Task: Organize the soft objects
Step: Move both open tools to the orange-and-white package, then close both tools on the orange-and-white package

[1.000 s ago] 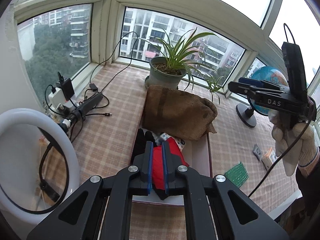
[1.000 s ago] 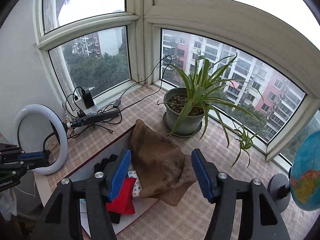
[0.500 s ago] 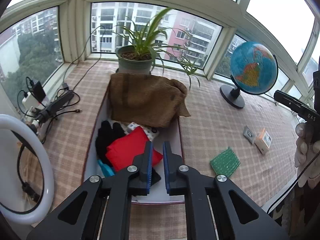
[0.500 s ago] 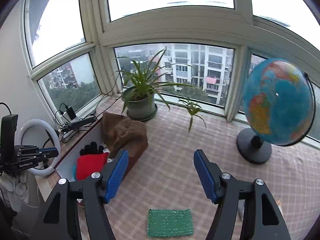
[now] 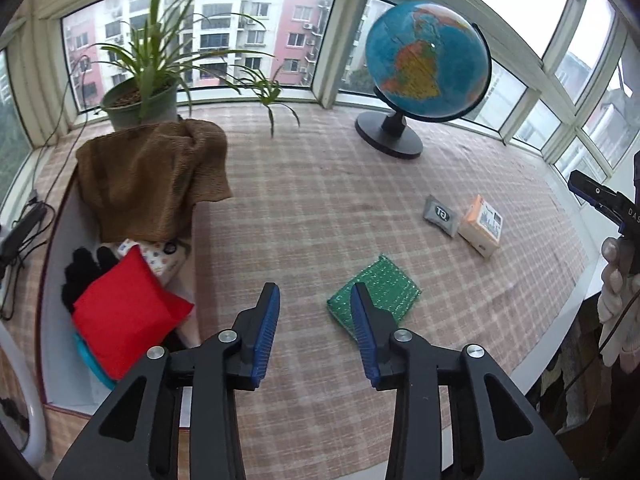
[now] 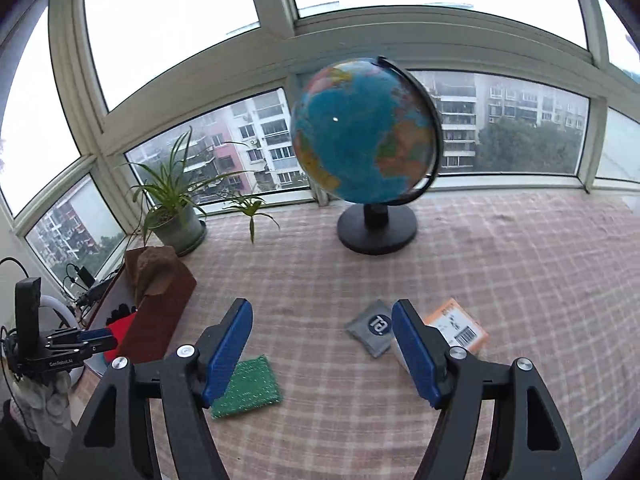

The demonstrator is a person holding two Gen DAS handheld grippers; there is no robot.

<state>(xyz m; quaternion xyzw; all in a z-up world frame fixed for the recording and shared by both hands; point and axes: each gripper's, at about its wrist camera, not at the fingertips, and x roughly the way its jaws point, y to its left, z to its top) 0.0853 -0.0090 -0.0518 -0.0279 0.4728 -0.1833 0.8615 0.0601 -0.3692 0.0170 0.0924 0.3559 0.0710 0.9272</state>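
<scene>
Sponge (image 5: 374, 297) lies right of the box (image 5: 56, 240); left gripper (image 5: 315, 330), jaws just opening and empty, and right gripper (image 6: 322, 354), wide, aim there, probably for pickup.

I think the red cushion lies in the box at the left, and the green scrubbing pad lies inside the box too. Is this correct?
Not quite. The red cushion is in the box, but the green scrubbing pad lies outside it, on the checked cloth, as the left wrist view shows.

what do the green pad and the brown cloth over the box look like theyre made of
green pad: likely synthetic scouring mesh, its surface glints with tiny sparkles. brown cloth: seems a coarse matte woven fabric, burlap or terry, sagging in soft folds.
</scene>
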